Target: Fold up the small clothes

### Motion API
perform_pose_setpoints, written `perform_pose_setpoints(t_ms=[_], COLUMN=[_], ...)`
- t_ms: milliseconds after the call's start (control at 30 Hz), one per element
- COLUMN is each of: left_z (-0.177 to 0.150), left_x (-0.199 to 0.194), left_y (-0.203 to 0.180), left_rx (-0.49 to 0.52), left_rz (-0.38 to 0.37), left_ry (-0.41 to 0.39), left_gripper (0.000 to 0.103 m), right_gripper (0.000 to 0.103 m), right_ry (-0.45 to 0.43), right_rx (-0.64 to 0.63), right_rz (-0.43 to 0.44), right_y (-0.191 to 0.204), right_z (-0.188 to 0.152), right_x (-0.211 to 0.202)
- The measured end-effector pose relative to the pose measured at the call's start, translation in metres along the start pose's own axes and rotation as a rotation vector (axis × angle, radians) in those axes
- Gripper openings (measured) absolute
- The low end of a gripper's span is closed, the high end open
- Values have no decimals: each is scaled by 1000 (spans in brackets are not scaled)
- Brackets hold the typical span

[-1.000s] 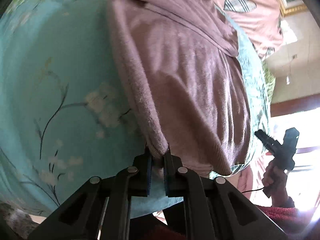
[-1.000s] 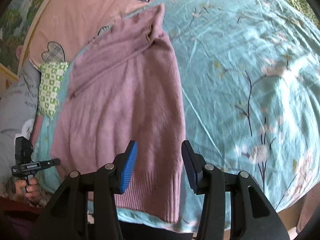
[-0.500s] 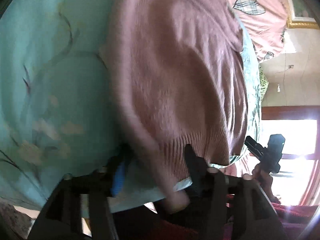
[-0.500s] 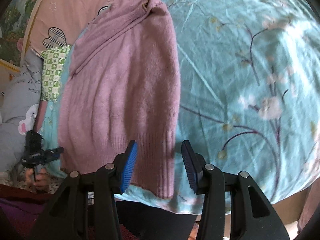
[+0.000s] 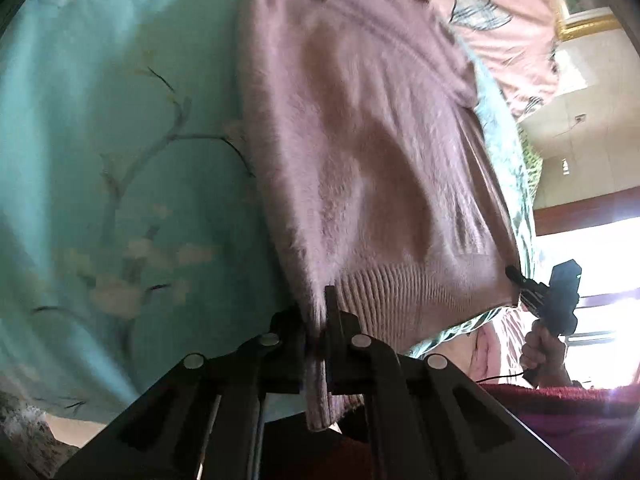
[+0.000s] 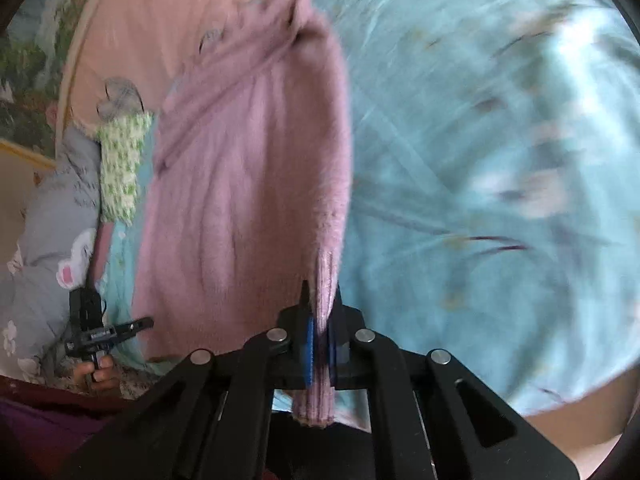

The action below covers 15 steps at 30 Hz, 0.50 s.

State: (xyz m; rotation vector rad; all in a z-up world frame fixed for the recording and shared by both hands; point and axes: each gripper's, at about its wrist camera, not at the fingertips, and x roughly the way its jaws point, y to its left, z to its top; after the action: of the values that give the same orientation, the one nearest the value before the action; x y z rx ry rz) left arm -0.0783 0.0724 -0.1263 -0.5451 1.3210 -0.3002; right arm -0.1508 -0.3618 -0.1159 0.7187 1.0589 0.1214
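Left and right wrist views of a mauve knitted sweater (image 5: 360,140) lying lengthwise on a bed covered by a turquoise bedspread (image 5: 120,160) printed with branches and pale blossoms. The sweater's ribbed hem (image 5: 400,288) lies at the near edge of the bed and its neck end points toward the far edge, where a pink quilt (image 5: 500,20) with checked heart patches begins.

The left tongs (image 5: 320,320) have just been closing and are now clamped on 1 corner of the ribbed hem; a strip of knit passes between the fingers and hangs out below them. The right tongs (image 6: 320,320) have likewise just been closing and now pinch the opposite hem corner, the knit pressed against a blue pad (image 6: 309,350) and drooping beneath.

In each view the other tongs appear small at the far hem corner, gripped in a hand (image 6: 96,374). A green-and-white checked cloth (image 6: 120,168) and a grey printed cushion (image 6: 52,240) lie beside the sweater at the bed's side edge. The right view is motion-blurred.
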Motion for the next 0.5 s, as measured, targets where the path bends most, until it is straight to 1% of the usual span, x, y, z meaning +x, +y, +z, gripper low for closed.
perform_pose_setpoints(t_ms=[100, 167, 233, 367, 500], left_z=[-3, -3, -1, 4, 28], left_x=[9, 18, 18, -1, -28], left_y=[16, 22, 24, 13, -2], left_rx=[-12, -23, -30, 6, 29], left_rz=[2, -9, -36, -103, -145], left_ry=[15, 21, 17, -44, -119], left_gripper=[4, 3, 3, 3, 4], right_gripper=[5, 5, 5, 5, 5], right_ry=[-8, 11, 38, 55, 12], right_rx=[30, 29, 5, -29, -44], right_rz=[-16, -19, -21, 14, 70], right_y=[-22, -23, -13, 5, 24], right_z=[3, 5, 5, 4, 20], right_x=[-12, -4, 7, 13, 4])
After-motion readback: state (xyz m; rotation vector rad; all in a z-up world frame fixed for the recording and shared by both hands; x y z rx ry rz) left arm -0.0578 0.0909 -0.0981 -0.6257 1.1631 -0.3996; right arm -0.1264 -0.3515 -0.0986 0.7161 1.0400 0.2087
